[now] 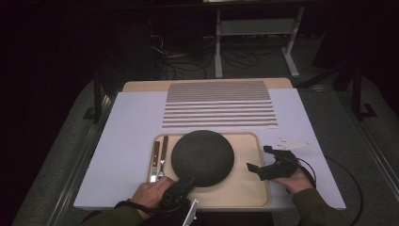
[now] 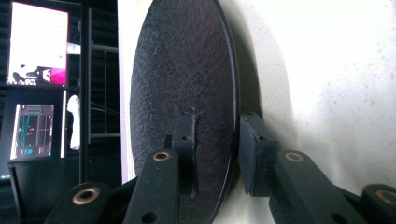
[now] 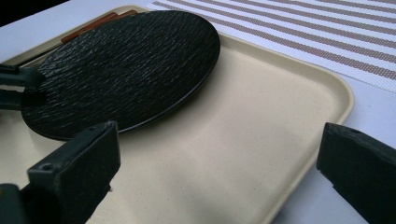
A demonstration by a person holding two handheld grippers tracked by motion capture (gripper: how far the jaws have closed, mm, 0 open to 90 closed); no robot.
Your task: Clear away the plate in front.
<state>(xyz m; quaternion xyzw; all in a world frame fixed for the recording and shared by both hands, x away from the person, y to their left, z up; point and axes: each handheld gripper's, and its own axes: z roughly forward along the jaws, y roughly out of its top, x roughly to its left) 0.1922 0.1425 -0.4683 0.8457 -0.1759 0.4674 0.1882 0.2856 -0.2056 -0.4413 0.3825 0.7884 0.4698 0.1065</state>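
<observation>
A round black textured plate lies on a cream tray. My left gripper reaches in at the plate's near edge. In the left gripper view its jaws straddle the rim of the plate with a gap beside the rim, so the left gripper is open. My right gripper hovers over the tray's right part, open wide. In the right gripper view its jaws frame the bare tray, with the plate farther off.
A knife and a fork with wooden handles lie at the tray's left side. A striped placemat lies beyond the tray on a white board. Dark floor, cables and a table frame lie past the far edge.
</observation>
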